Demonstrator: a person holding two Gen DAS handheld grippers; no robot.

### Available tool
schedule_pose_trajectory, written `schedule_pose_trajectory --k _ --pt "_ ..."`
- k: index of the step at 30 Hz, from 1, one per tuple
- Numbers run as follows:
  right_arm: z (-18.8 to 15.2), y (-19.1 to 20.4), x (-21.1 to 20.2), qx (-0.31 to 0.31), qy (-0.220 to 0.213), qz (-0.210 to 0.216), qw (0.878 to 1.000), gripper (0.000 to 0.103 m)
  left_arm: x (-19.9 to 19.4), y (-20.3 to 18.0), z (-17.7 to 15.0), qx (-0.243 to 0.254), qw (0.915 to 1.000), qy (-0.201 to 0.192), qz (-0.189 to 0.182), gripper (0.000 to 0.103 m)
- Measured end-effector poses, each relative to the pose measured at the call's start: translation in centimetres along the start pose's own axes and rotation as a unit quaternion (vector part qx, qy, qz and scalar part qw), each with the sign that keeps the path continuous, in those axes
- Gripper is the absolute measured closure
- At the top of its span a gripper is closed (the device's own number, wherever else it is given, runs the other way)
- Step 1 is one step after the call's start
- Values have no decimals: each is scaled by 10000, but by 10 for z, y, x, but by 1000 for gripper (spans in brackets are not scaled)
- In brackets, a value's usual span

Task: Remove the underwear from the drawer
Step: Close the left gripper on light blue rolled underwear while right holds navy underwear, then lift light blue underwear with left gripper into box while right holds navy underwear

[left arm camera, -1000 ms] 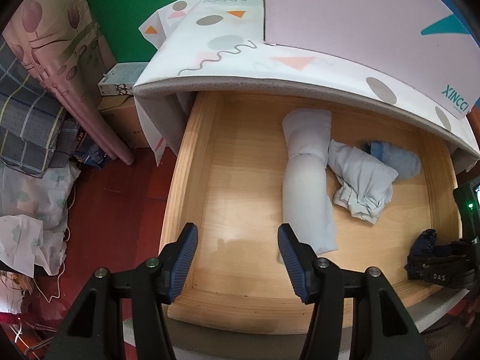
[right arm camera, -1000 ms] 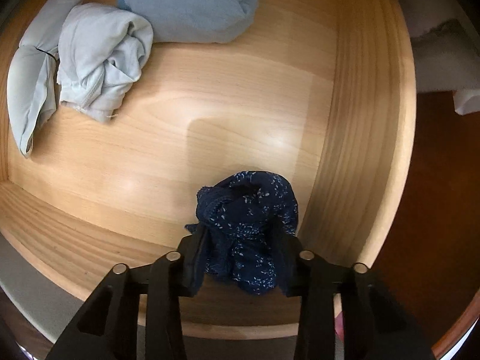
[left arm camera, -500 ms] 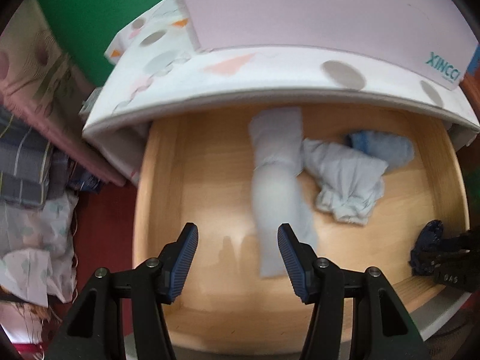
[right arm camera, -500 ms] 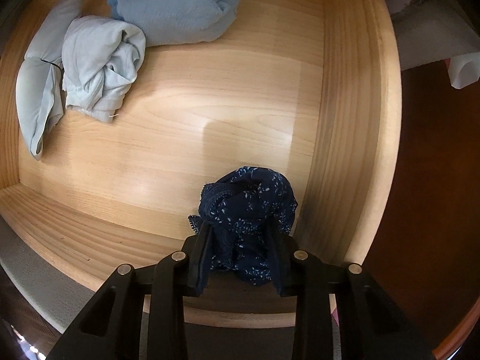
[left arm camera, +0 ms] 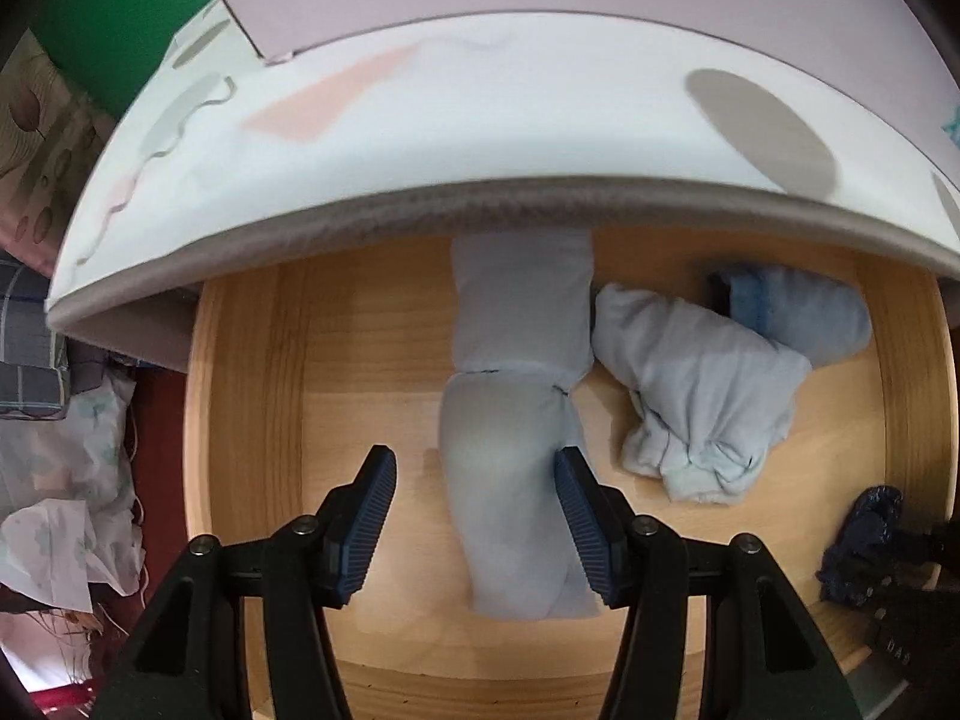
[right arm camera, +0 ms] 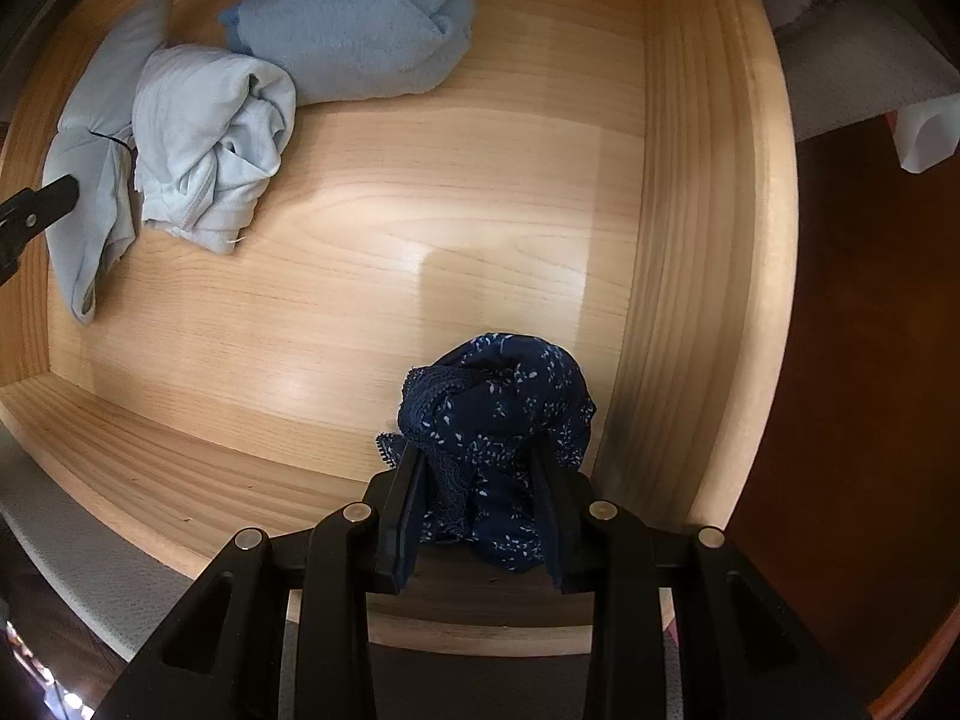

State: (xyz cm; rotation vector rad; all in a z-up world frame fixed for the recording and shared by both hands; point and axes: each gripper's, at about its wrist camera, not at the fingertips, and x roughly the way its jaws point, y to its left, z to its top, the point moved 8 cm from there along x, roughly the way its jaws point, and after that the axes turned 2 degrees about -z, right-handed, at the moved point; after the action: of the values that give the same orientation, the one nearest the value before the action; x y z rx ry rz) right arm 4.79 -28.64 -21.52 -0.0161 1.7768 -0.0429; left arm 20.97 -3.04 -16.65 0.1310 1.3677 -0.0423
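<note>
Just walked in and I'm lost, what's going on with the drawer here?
A person with a handheld gripper in each hand is emptying a wooden drawer. The right gripper is clamped on a bunched navy floral underwear near the drawer's front right corner. The left gripper is open and hangs over a long pale grey folded piece, not gripping it. A crumpled light blue garment and a folded blue one lie in the drawer, untouched.
</note>
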Motion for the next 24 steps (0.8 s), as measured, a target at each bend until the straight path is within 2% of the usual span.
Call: schedule_pose_trajectory --k 5,10,12,14,19,24 --pt "3 0 -9 19 12 -11 10000 72 18 1 1 -219 9988 355 -241 46" --pt "3 1 -9 23 16 -17 10000 72 30 -5 -2 -88 9975 599 -356 46" --pt "3 2 -10 24 19 -12 10000 72 33 -2 -1 -49 9969 669 -417 60" --pt "3 3 -9 13 13 -19 10000 72 33 -1 0 -18 9969 690 -367 66" --pt "5 5 -7 22 19 -34 10000 72 32 -1 -7 225 9967 746 -219 73" --pt "6 7 -6 10 26 -54 10000 72 29 7 -23 203 9955 880 -288 75"
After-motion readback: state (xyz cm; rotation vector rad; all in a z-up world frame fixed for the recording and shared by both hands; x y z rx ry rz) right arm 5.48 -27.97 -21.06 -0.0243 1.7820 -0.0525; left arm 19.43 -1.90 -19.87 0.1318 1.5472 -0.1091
